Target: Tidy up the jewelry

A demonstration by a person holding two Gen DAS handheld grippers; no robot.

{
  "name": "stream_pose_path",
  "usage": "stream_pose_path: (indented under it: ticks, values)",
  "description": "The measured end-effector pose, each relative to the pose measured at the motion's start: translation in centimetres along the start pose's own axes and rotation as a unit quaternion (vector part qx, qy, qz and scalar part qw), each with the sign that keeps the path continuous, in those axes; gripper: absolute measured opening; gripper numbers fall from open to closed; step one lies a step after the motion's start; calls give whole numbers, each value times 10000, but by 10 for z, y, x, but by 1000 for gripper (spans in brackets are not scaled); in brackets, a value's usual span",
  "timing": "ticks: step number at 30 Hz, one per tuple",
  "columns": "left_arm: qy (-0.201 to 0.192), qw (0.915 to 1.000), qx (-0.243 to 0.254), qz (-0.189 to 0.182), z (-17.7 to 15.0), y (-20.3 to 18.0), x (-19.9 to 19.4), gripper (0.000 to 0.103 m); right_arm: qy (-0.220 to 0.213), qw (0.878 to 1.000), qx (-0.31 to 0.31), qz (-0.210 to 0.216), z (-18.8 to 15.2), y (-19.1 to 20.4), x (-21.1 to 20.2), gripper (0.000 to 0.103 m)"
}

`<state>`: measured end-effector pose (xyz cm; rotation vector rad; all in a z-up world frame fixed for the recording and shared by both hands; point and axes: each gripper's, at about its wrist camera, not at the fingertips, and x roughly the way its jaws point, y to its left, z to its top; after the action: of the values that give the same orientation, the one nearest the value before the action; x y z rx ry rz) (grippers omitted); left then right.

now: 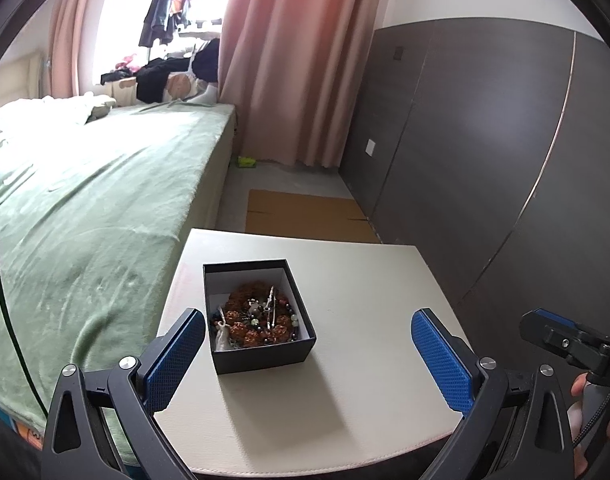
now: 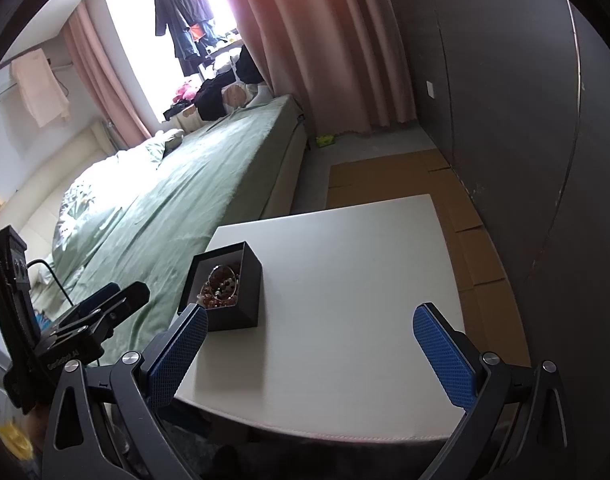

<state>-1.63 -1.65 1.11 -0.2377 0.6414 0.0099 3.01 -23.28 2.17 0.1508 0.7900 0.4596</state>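
One black box point(image 1: 261, 316) stood lidless on the white table point(image 1: 369, 312), toward its 9 o'clock edge, next to the green-covered bed point(image 1: 85, 216). All the jewelry point(image 1: 257, 318) in view lay piled inside it: a ring of large brown beads, at least one string of small dark and pale beads, and some silver pieces. The tangle was too dense for a surer count. Nothing lay loose on the tabletop, and no lid showed.

The left gripper point(image 1: 309, 346) hovered above the table at the box's 6 o'clock, its two blue pads spread wide and holding nothing. The right gripper point(image 2: 311, 350) hung at the table's near edge, with the box at its 11 o'clock, likewise spread wide and empty.

This scene fitted either a pile awaiting sorting or pieces already gathered into the box, so the step in hand stayed unsettled. Any reach into the box would have called for a steep approach between its walls, a light pinch on a single strand, and the other gripper bracing the box against sliding.
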Motion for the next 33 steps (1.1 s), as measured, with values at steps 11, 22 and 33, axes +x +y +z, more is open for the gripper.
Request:
stream_pose_path:
  ticks: [11,22,33]
  values:
    - [16,10000,19,-19,-1,0,0,103,24,10000,-30,-9,0,1,2,103]
    - [55,10000,30,-3,-1,-2,3,103,47,10000,-30,-35,-1,1,2,103]
    - [73,10000,25,-1,-2,-2,3,103,79,9999,18,-65,-2,0,2,103]
